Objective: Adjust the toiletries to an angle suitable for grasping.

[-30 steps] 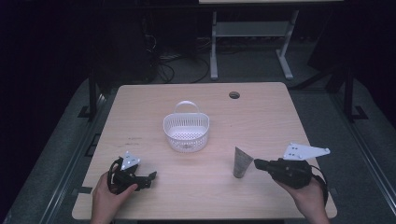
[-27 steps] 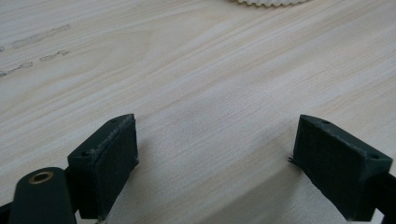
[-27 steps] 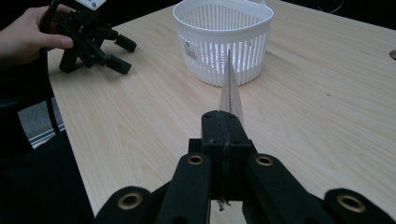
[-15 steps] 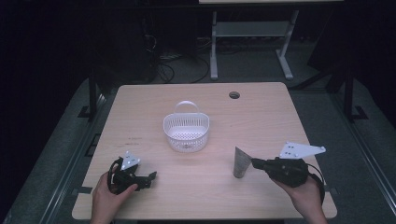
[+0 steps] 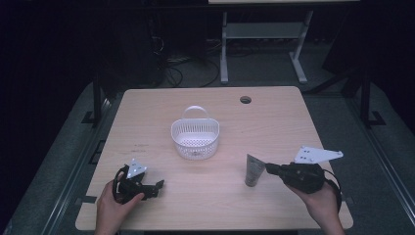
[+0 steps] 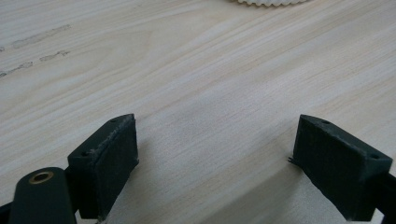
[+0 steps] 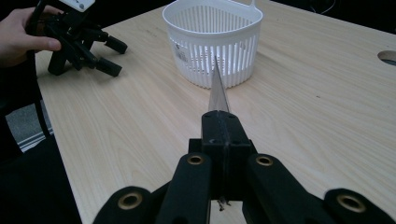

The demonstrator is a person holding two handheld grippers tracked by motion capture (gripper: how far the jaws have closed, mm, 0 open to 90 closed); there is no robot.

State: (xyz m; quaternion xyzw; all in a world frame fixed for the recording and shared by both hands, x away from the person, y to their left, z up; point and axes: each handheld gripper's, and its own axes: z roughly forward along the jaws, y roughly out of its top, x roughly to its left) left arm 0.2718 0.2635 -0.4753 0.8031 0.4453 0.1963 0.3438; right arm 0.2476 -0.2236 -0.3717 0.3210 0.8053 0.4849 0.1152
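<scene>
- Right gripper (image 5: 268, 169), high view: held low at the table's near right, jaws clenched on the flat crimped end of a grey tube (image 5: 254, 170). The tube stands upright on its cap end, on the table (image 5: 274, 122), between the gripper and the basket.
- Right gripper view: the right gripper's jaws (image 7: 219, 122) are pressed flat together; the tube (image 7: 217, 91) shows edge-on, as a thin grey blade rising past the tips. Its lower body and cap are hidden behind the jaws. No print or label on the tube can be made out.
- White slotted basket (image 5: 195, 138), table centre, handle raised at its far side. In the right gripper view the basket (image 7: 212, 39) stands just past the tube; whether they touch cannot be told, and the handle is cut off at the top edge.
- Left gripper (image 5: 157, 185), near left of the table, resting low in the person's left hand (image 5: 112, 208), well apart from the basket and tube.
- Left gripper view: left gripper's jaws (image 6: 215, 158) released and wide, bare wood between them. A scalloped sliver of the basket's rim (image 6: 268, 2) is cut off by the top edge.
- Faint pencil-like marks on the wood at upper left of that view; unreadable.
- Round cable hole (image 5: 245, 99) at the table's far side.
- Surroundings beyond the table are dark; a desk frame (image 5: 264, 44) and cables on the floor are only dimly visible.
</scene>
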